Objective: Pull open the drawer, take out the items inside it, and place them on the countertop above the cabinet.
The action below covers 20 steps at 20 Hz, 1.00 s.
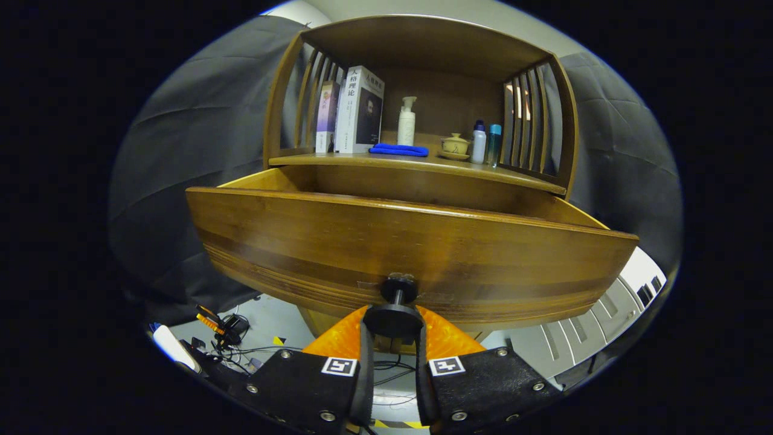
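Two fingers (362, 347) of the gripper (392, 329) close in on the round black drawer knob (394, 319), so the jaws grip the knob's disc from both sides, at 6 o'clock of the drawer front (410, 254). That wooden drawer (561, 211) stands pulled out toward the camera; its front panel hides the inside, so I cannot tell what lies in it. Beyond the drawer at 12 o'clock runs the tabletop (519, 175) of the cabinet, under a wooden hutch (423, 42) with slatted sides. On the tabletop, from 11 o'clock toward 1 o'clock, stand two upright books (359, 109), touching side by side, then a white pump bottle (406, 122) with a folded blue cloth (398, 149) lying just in front of it. To the right of these sits a small lidded tea bowl on a saucer (455, 145), and just beside it a white bottle with a dark cap (479, 142) and a teal bottle (494, 144), the two close together near the right-hand slats. Grey cloth (199, 139) hangs on both sides of the cabinet. Down at 8 o'clock, on the pale floor (272, 320), lie tangled black cables and a small orange-and-black device (220, 326).
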Each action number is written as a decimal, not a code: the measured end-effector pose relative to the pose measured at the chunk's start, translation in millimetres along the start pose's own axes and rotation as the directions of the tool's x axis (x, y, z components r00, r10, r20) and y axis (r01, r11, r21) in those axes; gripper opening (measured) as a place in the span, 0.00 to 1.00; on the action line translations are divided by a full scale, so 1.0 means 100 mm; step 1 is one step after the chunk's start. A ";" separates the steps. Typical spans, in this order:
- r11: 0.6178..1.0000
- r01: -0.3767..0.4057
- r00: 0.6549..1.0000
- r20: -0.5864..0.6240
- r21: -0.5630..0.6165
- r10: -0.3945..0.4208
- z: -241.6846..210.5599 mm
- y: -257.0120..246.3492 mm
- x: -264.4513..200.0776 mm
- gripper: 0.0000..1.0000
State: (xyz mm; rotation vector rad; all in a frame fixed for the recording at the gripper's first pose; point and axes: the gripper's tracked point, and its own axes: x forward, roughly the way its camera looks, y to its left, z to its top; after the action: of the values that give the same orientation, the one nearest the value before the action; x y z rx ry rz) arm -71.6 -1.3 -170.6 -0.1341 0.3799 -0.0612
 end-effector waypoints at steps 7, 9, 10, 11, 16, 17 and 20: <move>0.999 -0.036 0.999 -0.011 -0.010 0.036 -0.10 0.07 -0.20 0.29; 0.999 -0.033 0.999 -0.009 -0.001 0.033 -0.11 0.07 -0.22 0.36; 0.999 -0.034 0.999 0.005 -0.002 0.034 -0.09 0.08 -0.25 0.43; 0.999 -0.035 0.999 0.020 -0.017 0.035 -0.06 0.10 -0.28 0.45; 0.995 -0.094 0.989 0.116 -0.023 0.096 0.16 0.20 -0.51 0.81; 0.994 -0.109 0.983 0.146 -0.015 0.110 0.24 0.22 -0.57 0.88; 0.993 -0.110 0.969 0.218 -0.035 0.115 0.48 0.16 -0.66 0.95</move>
State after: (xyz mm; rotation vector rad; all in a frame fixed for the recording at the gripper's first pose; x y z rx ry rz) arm -114.1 25.6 -104.2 -0.1397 0.1663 0.0693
